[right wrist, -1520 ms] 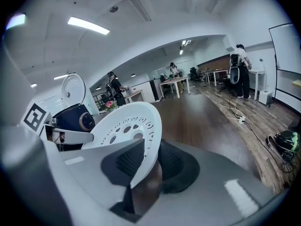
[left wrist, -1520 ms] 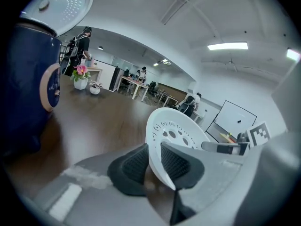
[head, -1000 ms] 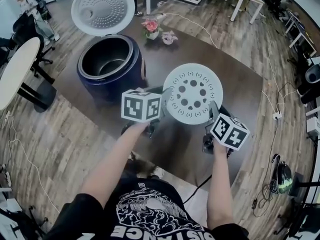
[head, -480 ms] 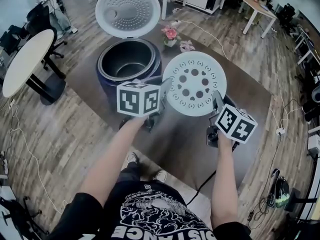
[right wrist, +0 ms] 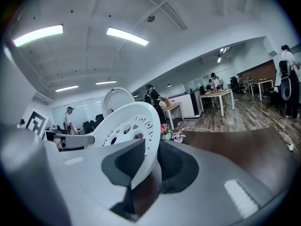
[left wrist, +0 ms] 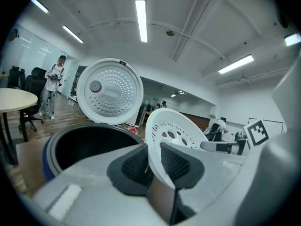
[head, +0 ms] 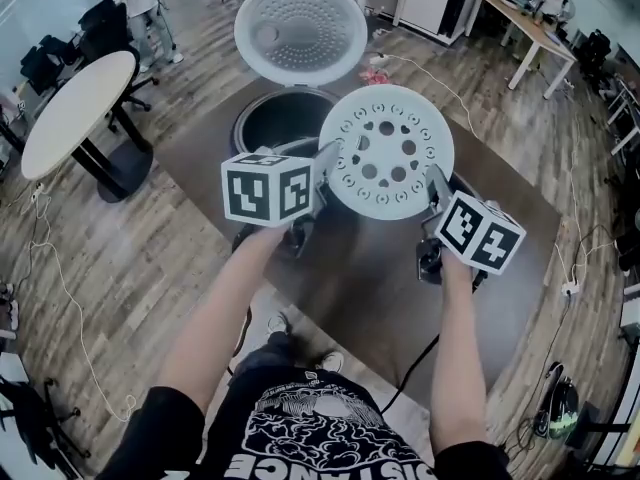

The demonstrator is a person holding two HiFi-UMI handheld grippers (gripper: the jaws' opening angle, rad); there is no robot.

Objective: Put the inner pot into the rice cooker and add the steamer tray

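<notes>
Steamer tray: one, held in the air above the dark table, and in the head view it overlaps the right rim of the single rice cooker. Left gripper is clamped on the tray's left edge and right gripper on its right edge, with pads pressed on the thin rim. Cooker lid stands upright behind the open mouth. Open tabletop lies to the right of the cooker and in front of it.

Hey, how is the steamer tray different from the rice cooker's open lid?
The steamer tray is up in the air, clamped at its rim by the left gripper and the right gripper, whereas the lid is swung up and touched by neither. The steamer tray has a few large round holes, whereas the lid is covered in many fine dots. Both are round and white.
</notes>
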